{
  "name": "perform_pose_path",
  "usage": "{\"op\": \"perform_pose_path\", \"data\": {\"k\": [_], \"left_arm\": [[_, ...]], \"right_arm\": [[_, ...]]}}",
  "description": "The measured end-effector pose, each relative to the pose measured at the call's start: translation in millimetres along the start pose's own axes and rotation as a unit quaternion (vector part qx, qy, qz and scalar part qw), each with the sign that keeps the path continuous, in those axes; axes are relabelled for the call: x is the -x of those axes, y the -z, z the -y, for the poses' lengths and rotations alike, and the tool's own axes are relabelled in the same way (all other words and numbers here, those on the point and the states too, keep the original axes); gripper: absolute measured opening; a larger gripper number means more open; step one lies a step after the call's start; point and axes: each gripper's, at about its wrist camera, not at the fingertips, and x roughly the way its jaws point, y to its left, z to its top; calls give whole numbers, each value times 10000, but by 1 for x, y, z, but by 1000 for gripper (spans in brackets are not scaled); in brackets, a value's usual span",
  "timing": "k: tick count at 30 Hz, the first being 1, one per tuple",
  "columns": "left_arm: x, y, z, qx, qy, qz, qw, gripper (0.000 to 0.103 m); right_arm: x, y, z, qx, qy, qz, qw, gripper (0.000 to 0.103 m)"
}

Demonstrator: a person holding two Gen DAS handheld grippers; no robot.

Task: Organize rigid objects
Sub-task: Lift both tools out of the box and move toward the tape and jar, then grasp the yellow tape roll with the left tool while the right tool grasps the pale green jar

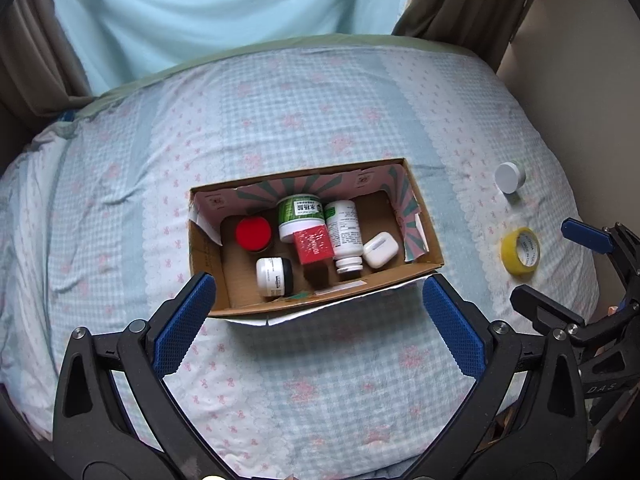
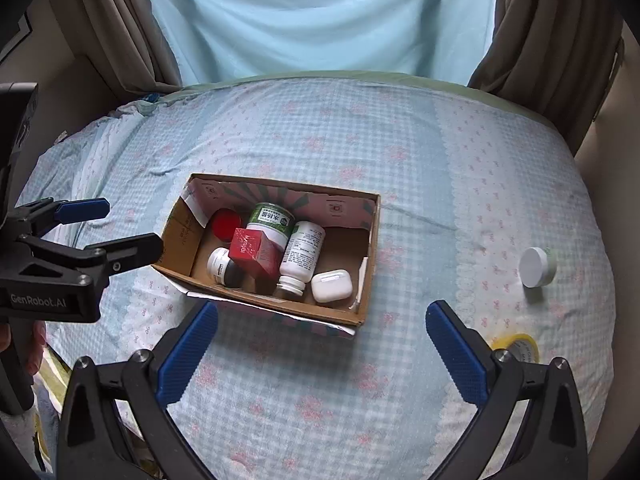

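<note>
Both grippers hovered over the bed (image 1: 320,380), nearest the cameras. The left gripper (image 1: 318,312) had its jaws spread wide, holding nothing; the right gripper (image 2: 322,340) likewise stood wide and empty.

Just beyond the left gripper's fingertips lay the cardboard box (image 1: 430,254), open-topped, its long axis running left to right across the bedspread. Contents, near to far:
- a small white jar with a black cap (image 1: 274,277), lying on its side at the near wall;
- a red carton (image 1: 313,247), tilted, resting against the items behind it;
- a white pill bottle (image 1: 344,236), lying down, long axis near to far, its neck toward the near wall;
- a white earbud case (image 1: 381,249), just beside the bottle on the right;
- a red-lidded jar (image 1: 253,233), upright at the left;
- a green-labelled tub (image 1: 301,216) against the far wall.

The right end of the box held no items.

Outside the box, on the right of the bed, a yellow tape roll (image 1: 520,253) lay flat, and farther off a white round jar (image 1: 510,177) sat tilted on its edge. Both were well apart from the box.
</note>
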Motion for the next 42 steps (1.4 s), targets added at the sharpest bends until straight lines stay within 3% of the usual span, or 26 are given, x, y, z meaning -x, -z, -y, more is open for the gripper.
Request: {"op": "perform_pose_path", "data": {"k": [3, 8, 15, 19, 22, 27, 33, 38, 42], "left_arm": [[17, 0, 21, -191, -67, 193, 9996, 103], [26, -2, 56, -339, 177, 295, 9988, 103], [23, -2, 129, -404, 466, 315, 9976, 103], [9, 6, 184, -544, 326, 294, 9976, 103], [-7, 18, 227, -569, 425, 240, 9972, 103], [-51, 42, 295, -684, 270, 10, 9973, 103], [-132, 80, 364, -1027, 451, -148, 9936, 103], [-216, 115, 397, -1279, 305, 24, 9913, 103], [-266, 124, 408, -1433, 90, 264, 9893, 103]], "right_arm": [[24, 9, 14, -53, 240, 67, 9997, 103], [55, 22, 51, -171, 629, 99, 9978, 103], [76, 33, 141, -590, 892, -50, 9942, 103], [74, 32, 195, -487, 761, -46, 9959, 103], [66, 25, 232, -281, 563, -86, 9980, 103], [39, 9, 282, 280, 316, -270, 9987, 103], [-15, 3, 318, 666, -35, -591, 9960, 103], [-79, 11, 340, 847, -130, -756, 9935, 103], [-125, 16, 351, 1067, -91, -891, 9903, 103]]}}
